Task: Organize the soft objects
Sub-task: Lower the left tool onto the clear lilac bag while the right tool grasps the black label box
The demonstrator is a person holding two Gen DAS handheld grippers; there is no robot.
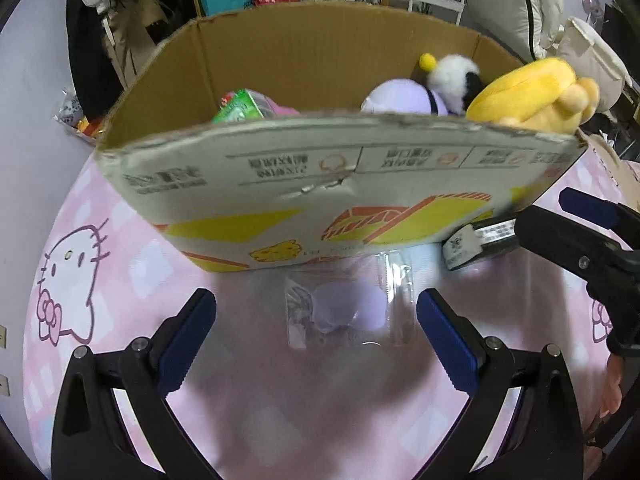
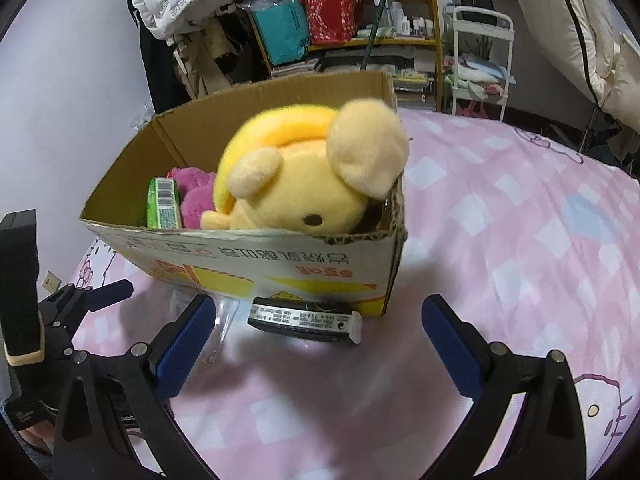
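Observation:
A cardboard box (image 1: 280, 184) stands on the pink bed; it also shows in the right wrist view (image 2: 248, 256). It holds a yellow plush (image 2: 304, 184), a magenta plush (image 2: 196, 196), a green pack (image 2: 162, 204), a lilac plush (image 1: 400, 100) and a black-and-white plush (image 1: 456, 76). A clear bag with lilac puffs (image 1: 344, 308) lies in front of the box, between my open left gripper's (image 1: 316, 336) fingers. A black packet (image 2: 304, 318) lies by the box, ahead of my open right gripper (image 2: 320, 344). The right gripper also shows in the left wrist view (image 1: 576, 220).
The bed has a pink Hello Kitty sheet (image 2: 520, 208). Behind it stand a cluttered shelf (image 2: 344, 28), hanging coats (image 2: 180, 4) and a white cart (image 2: 480, 56). A wall is to the left.

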